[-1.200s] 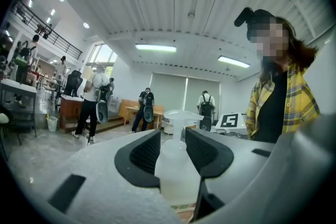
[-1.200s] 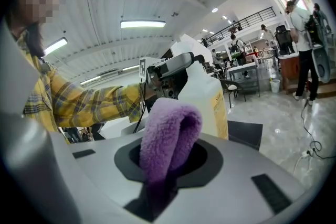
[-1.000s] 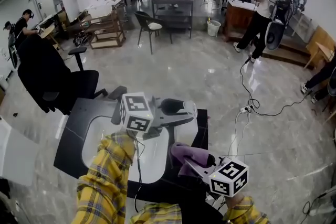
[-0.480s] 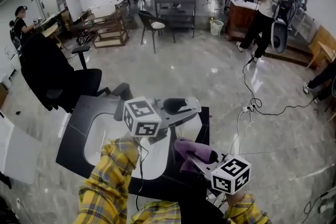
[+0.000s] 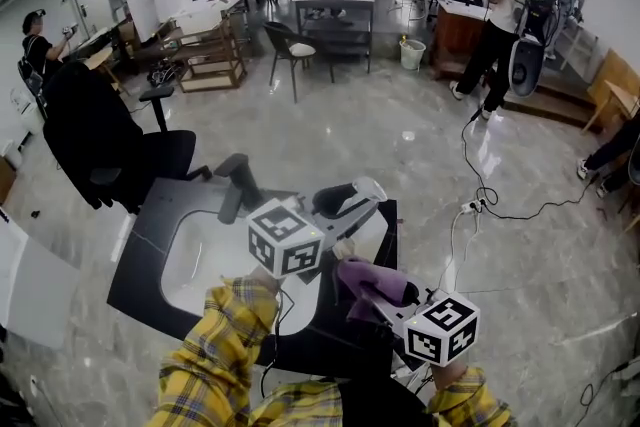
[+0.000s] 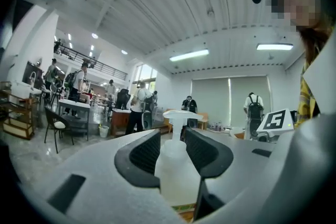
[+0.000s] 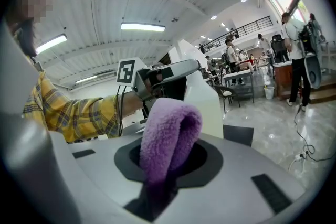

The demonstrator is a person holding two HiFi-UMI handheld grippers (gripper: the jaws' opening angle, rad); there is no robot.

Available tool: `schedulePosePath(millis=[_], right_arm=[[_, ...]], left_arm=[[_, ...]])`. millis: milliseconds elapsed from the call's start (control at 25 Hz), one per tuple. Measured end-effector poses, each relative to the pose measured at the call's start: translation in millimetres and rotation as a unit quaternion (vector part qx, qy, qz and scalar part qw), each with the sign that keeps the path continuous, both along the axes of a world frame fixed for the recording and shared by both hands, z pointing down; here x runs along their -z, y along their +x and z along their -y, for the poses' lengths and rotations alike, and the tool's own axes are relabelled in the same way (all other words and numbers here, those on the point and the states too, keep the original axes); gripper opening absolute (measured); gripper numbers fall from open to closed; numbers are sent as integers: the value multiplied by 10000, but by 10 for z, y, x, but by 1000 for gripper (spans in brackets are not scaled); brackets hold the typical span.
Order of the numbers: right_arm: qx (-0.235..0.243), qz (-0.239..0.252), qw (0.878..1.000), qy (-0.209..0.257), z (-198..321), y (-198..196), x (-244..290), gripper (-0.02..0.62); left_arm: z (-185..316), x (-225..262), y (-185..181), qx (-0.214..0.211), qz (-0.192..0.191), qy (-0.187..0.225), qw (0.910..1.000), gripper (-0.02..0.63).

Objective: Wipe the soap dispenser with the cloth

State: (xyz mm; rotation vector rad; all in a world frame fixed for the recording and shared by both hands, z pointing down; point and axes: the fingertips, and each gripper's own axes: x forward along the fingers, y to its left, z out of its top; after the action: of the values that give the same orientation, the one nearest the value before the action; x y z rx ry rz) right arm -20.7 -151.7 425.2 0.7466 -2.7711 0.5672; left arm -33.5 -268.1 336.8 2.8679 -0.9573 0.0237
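Fingers [image 6: 144, 153] of our left gripper [image 6: 174, 140] clamp the soap dispenser [image 6: 177, 178], while our right gripper [image 7: 169, 161] pinches the purple cloth [image 7: 169, 128] at its five o'clock.

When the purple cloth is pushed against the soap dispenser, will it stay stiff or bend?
The cloth likely bends: it folds over in a soft loop above the right gripper, shut on it. Its fluffy pile should grip, not slip. The soap dispenser, clamped in the left gripper, probably will not tip.
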Motion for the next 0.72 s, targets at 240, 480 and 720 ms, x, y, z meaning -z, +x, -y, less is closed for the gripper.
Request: schedulePosePath(millis=[240,480,720], right_arm=[[-122,-9,9999,-7,-31,72,-61,74],[-188,-47,9998,-14,-67,84,-74,74],[-279,-28,9996,-55,-45,168,-63,75]], left_arm=[[-11,-38,-5,561,-43,8,9984,144],[-38,-22,-47,1051,-104,76,9944,144],[-30,18,-18,1550,-111,206,9876,144]])
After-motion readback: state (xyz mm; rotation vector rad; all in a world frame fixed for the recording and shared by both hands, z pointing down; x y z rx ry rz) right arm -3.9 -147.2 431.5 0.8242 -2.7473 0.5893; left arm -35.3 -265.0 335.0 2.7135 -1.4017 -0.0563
